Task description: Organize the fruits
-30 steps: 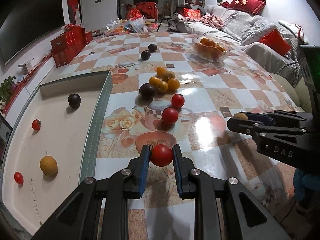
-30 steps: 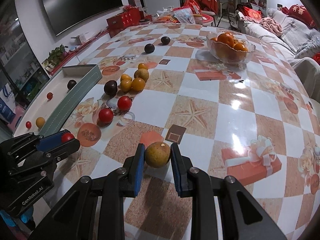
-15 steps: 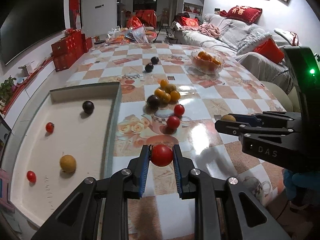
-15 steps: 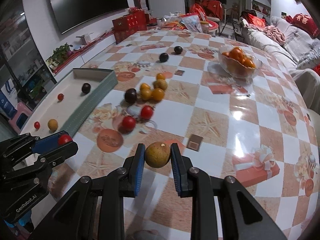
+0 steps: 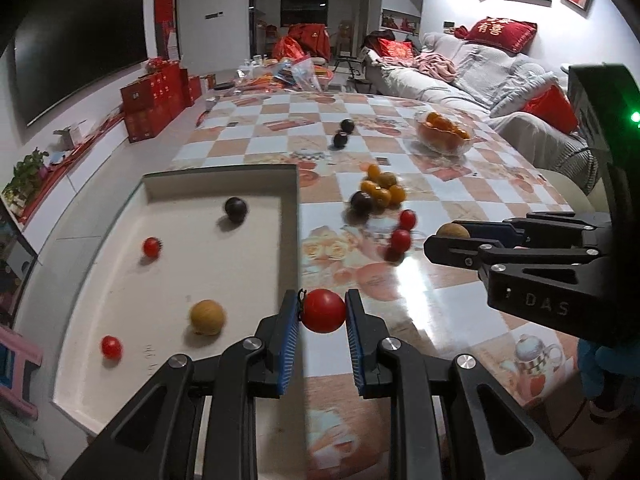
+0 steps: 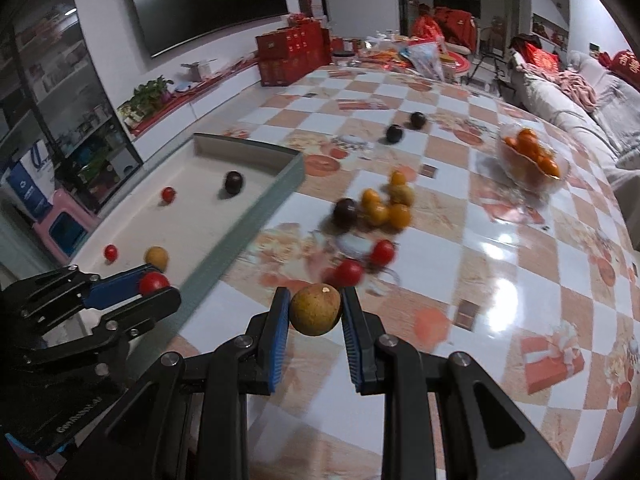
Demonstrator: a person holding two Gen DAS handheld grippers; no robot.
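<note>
My left gripper point(image 5: 323, 312) is shut on a red tomato point(image 5: 323, 311) and holds it above the near right rim of the white tray point(image 5: 168, 264). It also shows in the right wrist view point(image 6: 154, 285). My right gripper point(image 6: 315, 310) is shut on a brown round fruit point(image 6: 315, 309), above the table right of the tray. It shows in the left wrist view point(image 5: 452, 236). The tray holds a dark plum point(image 5: 235, 208), two small tomatoes point(image 5: 151, 246) point(image 5: 111, 346) and a brown fruit point(image 5: 207, 316).
On the patterned table lie two red tomatoes point(image 5: 400, 240), a cluster of orange fruits with a dark plum point(image 5: 378, 192), two dark plums point(image 5: 343, 134) farther back and a glass bowl of oranges point(image 5: 444, 130). A sofa point(image 5: 500, 76) stands right.
Both grippers have risen and moved left toward the tray, each keeping its fruit. The left gripper's tomato now hangs at the tray's right rim.
</note>
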